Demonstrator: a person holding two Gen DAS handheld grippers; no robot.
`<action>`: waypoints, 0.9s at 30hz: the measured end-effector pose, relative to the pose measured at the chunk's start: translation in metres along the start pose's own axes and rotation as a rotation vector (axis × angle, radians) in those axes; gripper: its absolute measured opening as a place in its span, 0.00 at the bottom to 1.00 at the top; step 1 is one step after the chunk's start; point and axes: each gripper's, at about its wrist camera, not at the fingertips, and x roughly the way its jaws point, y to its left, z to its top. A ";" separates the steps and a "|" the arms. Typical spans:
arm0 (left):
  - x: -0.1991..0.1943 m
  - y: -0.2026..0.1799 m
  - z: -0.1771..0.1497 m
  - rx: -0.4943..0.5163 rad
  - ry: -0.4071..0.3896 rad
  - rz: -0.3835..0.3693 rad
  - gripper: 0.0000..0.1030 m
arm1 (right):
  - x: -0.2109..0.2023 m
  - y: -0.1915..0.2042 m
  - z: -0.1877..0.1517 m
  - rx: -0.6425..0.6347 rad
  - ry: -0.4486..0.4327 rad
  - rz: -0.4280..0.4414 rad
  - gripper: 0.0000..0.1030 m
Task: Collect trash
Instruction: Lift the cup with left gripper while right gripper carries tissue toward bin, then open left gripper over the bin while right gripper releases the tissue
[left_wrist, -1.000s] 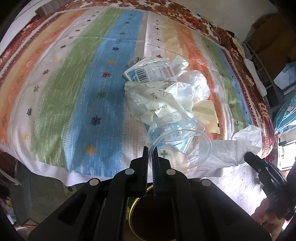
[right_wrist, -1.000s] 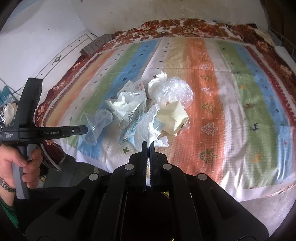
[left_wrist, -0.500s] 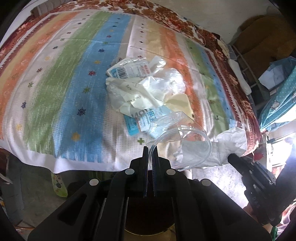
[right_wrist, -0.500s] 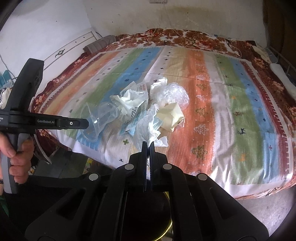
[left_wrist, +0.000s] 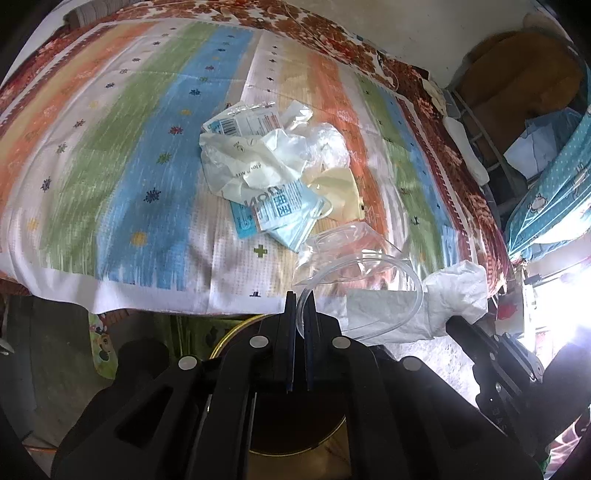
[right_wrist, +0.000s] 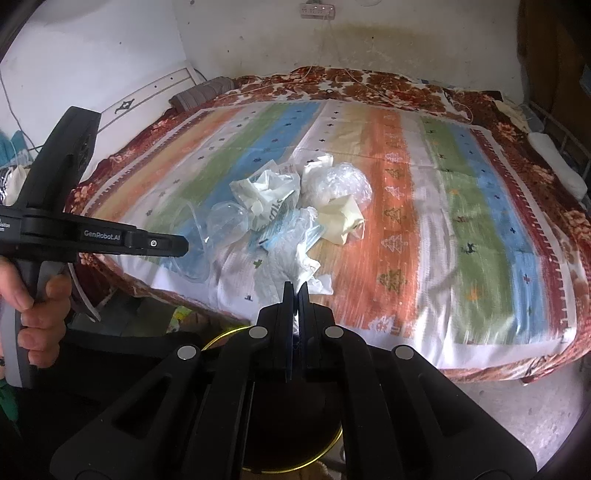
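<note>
The left gripper (left_wrist: 300, 295) was clamped on the thin rim of a clear plastic cup (left_wrist: 354, 266), its glossy, see-through wall bulging out just ahead and to the right of the jaws. The right gripper (right_wrist: 293, 286) pinched a crumpled white plastic bag (right_wrist: 291, 254), matte and creased, that trailed forward from its tips. Both tools pointed steeply down, above a round, gold-rimmed bin (right_wrist: 295, 435) with a dark interior directly beneath the jaws. Farther ahead of them, a heap of remaining trash (left_wrist: 273, 173) lay on a striped woven bedspread (left_wrist: 122, 155): wrinkled film wrappers, a printed blue packet, a cream paper wad. A person's left hand (right_wrist: 37, 314) curled around the left tool's grey handle, fingers wrapped tight.
</note>
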 end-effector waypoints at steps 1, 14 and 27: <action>0.000 -0.001 -0.002 -0.001 0.000 0.000 0.03 | -0.002 0.000 -0.003 0.003 0.001 0.002 0.02; 0.006 -0.005 -0.039 0.015 0.024 0.012 0.03 | -0.003 0.000 -0.046 0.042 0.073 0.010 0.02; 0.023 -0.006 -0.065 0.022 0.103 0.121 0.03 | 0.018 0.003 -0.077 0.082 0.209 0.013 0.02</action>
